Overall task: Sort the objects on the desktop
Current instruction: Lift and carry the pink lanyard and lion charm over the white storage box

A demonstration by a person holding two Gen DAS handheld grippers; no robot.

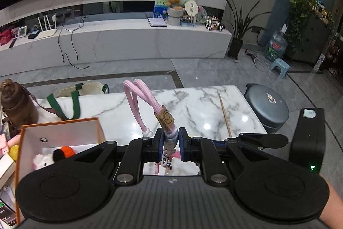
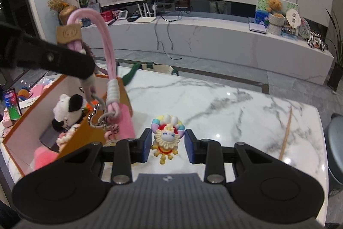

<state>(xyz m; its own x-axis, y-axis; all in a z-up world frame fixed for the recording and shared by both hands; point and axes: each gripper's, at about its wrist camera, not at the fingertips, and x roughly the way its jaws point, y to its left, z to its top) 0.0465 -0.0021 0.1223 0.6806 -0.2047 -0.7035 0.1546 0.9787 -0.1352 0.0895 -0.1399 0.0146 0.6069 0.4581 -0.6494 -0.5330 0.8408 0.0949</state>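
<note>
My left gripper point(image 1: 170, 143) is shut on a pink cord lanyard point(image 1: 141, 98) with a wooden smiley tag, held above the marble table point(image 1: 193, 108). In the right wrist view the lanyard point(image 2: 107, 50) hangs from the left gripper's finger point(image 2: 53, 57) with metal clips and a pink charm below, beside the orange box point(image 2: 70, 138). My right gripper point(image 2: 167, 144) is open, its pads either side of a colourful lion-like figurine point(image 2: 166, 136) lying on the table. The orange box point(image 1: 98, 128) holds plush toys, among them a panda point(image 2: 68, 111).
A wooden stick point(image 1: 224, 115) lies on the table's right part. A brown bottle point(image 1: 15, 104) and a canvas bag with green straps point(image 1: 70, 100) stand at the far left. A grey bin point(image 1: 268, 108) and a black device point(image 1: 308, 136) stand right of the table.
</note>
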